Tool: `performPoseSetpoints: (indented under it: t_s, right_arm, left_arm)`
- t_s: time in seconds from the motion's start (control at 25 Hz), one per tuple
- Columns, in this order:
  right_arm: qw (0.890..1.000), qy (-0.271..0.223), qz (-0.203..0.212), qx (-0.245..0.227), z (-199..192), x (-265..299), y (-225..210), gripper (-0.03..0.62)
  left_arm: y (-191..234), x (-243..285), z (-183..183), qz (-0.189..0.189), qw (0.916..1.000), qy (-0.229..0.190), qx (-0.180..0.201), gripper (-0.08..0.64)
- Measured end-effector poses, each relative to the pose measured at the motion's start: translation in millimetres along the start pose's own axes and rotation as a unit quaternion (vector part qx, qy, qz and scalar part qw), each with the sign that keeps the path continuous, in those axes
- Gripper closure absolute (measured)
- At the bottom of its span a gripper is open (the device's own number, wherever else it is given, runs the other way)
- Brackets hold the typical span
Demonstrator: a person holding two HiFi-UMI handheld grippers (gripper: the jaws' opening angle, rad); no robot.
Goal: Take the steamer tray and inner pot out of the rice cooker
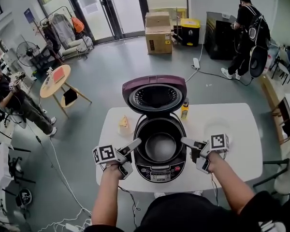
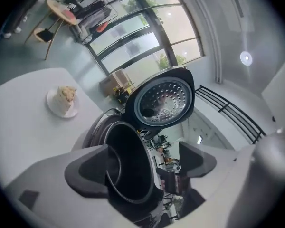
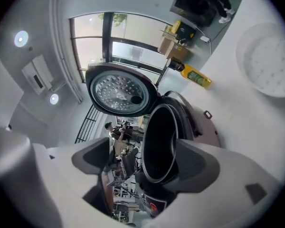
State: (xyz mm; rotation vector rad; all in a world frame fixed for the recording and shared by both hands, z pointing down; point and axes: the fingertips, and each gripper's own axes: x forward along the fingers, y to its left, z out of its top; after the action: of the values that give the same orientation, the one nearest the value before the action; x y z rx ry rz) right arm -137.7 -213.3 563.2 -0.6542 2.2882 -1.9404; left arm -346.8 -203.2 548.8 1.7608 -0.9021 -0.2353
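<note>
The rice cooker (image 1: 160, 170) stands open on the white table (image 1: 234, 166), its maroon lid (image 1: 154, 94) tilted up and back. The dark inner pot (image 1: 160, 146) sits inside it. A white perforated steamer tray (image 1: 215, 127) lies on the table to the cooker's right, also shown in the right gripper view (image 3: 270, 63). My left gripper (image 1: 133, 154) is at the cooker's left side, open, with the pot's rim (image 2: 128, 163) between its jaws (image 2: 143, 167). My right gripper (image 1: 189, 152) mirrors it at the right side, open around the pot's rim (image 3: 159, 146), pads not pressing (image 3: 142, 160).
A small plate with food (image 1: 124, 125) lies left of the cooker and a yellow bottle (image 1: 184, 109) stands behind it. A cable hangs off the table's front left. People, cardboard boxes (image 1: 158, 33) and a round wooden table (image 1: 55, 81) stand around the room.
</note>
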Motion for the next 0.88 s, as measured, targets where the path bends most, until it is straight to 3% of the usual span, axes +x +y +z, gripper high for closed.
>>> performPoseSetpoints:
  t_s: [0.2,0.32,0.52,0.72,0.88]
  right_arm:
    - [1.0,0.015,-0.007,0.007,-4,7,-8,0.155]
    - [1.0,0.011,-0.003,0.021,-4,8,-14,0.155]
    - [0.999,0.01,0.001,0.04,-5,10,-13,0.155]
    - [0.999,0.014,-0.008,0.04,-2,22,-10,0.156]
    - [0.999,0.017,-0.025,0.037,-2,30,-13,0.185]
  left_arm:
    - [15,1,4,-0.007,0.9986,0.009,-0.052,0.101]
    - [24,-2,2,-0.001,0.9976,0.005,-0.069,0.115]
    - [22,5,-9,-0.022,0.9946,0.007,-0.101,0.135]
    - [22,5,-9,-0.013,0.9938,0.014,-0.11,0.153]
    - [32,7,-10,0.013,0.9965,0.038,-0.073,0.189]
